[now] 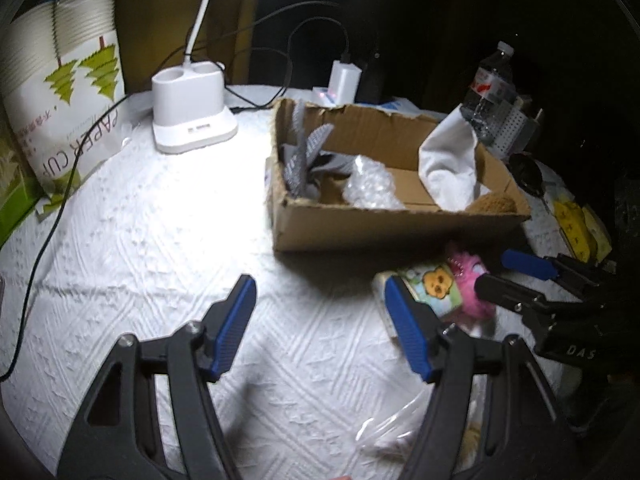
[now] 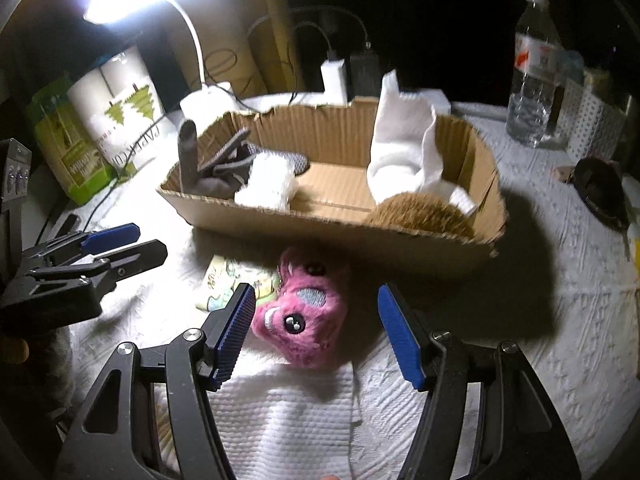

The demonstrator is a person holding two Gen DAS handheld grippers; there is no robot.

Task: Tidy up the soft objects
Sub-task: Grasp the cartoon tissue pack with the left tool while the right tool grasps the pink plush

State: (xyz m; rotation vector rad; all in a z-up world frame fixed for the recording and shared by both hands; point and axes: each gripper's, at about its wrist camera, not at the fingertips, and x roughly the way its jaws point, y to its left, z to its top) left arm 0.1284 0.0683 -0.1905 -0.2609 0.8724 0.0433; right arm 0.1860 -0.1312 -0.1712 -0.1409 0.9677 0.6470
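Note:
A pink furry plush (image 2: 308,312) lies on the white cloth in front of the cardboard box (image 2: 328,234). It sits between the fingers of my right gripper (image 2: 318,322), close to the left pad and clear of the right one; the gripper is open. Beside the plush lies a cartoon-printed tissue pack (image 1: 434,286). My left gripper (image 1: 322,320) hangs open over bare cloth, just left of that pack. The box holds grey gloves (image 1: 304,152), bubble wrap (image 1: 368,184), a white cloth (image 1: 448,160) and a brown fuzzy thing (image 2: 420,212).
A white lamp base (image 1: 192,112) and a paper cup bag (image 1: 68,92) stand at the back left, with black cables (image 1: 52,216) trailing across the cloth. A water bottle (image 2: 534,68), a perforated white basket (image 2: 592,120) and a dark round object (image 2: 600,190) are on the right.

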